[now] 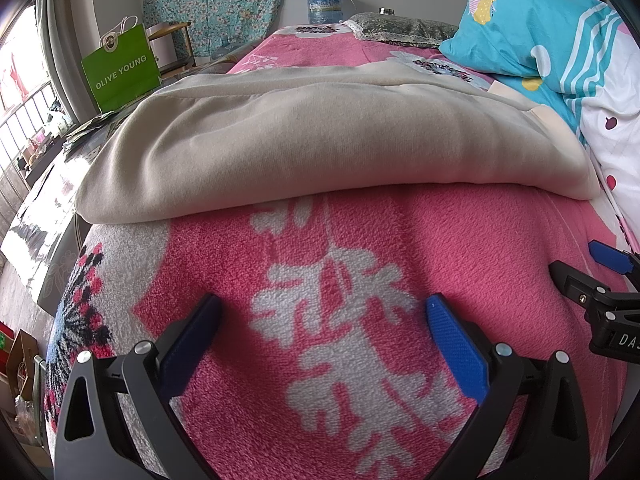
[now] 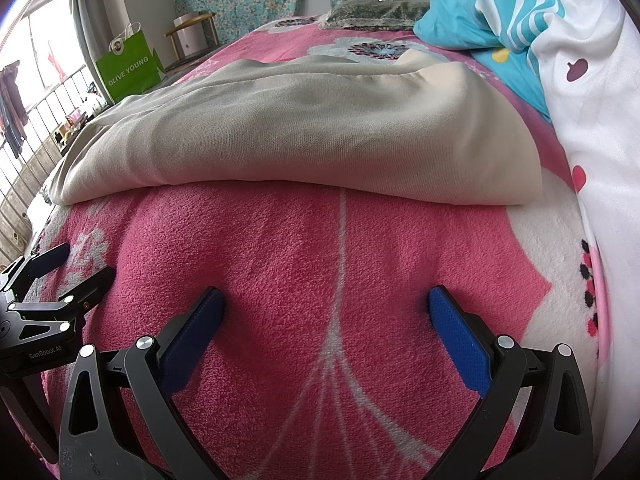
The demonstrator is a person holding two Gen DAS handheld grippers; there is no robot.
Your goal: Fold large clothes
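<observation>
Here, folded garment [image 1: 280, 140] on blanket [image 1: 440, 240]; left gripper [image 1: 324, 316], right gripper [image 2: 326, 308] agape

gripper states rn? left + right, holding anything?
Left gripper: open, empty, above the pink blanket.
Right gripper: open, empty, short of the beige garment.

garment [image 1: 320, 140] being borne folded on blanket [image 1: 320, 320], far of both grippers | pillow [image 1: 540, 32] being kept far right | shopping bag [image 1: 120, 68] being stood far left, beside bed
</observation>
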